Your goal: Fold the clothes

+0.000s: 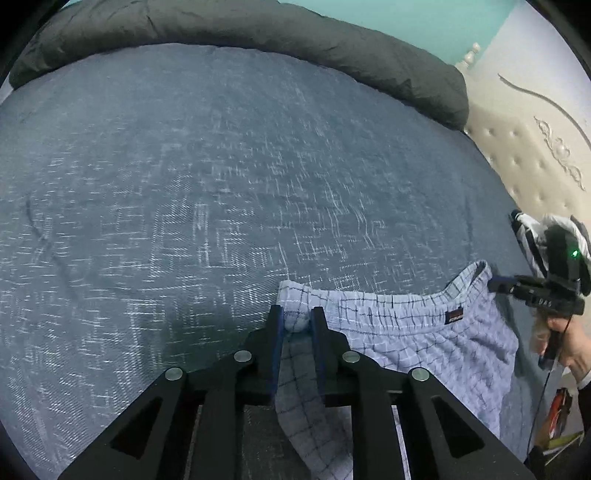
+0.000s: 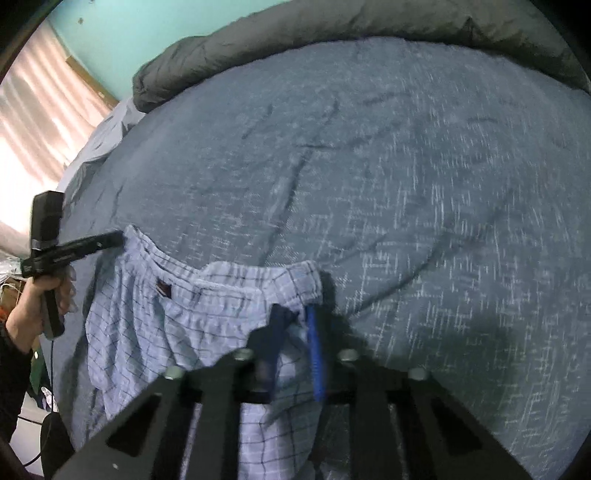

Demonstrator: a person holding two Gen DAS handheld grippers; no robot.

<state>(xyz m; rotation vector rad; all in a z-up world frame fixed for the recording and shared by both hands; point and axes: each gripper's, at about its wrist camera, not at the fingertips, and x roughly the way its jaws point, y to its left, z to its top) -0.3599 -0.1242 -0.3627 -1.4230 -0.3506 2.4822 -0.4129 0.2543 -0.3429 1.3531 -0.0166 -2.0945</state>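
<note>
Blue-padded left gripper point(image 1: 297, 325) clenched on one corner of the waistband of the checked shorts point(image 1: 424, 339), fabric bunched between the pads; right gripper point(image 2: 295, 325) likewise clamped on the opposite corner, pads pressed on the elastic at 12 o'clock of the jaws. Waistband stretched taut between the two grips, evidently to spread the garment flat for folding. Shorts draped over the near edge of the grey-blue bedspread point(image 1: 221, 166), legs hanging toward 6 o'clock; dark duvet point(image 1: 258, 26) rolled along the 12 o'clock edge.
</note>
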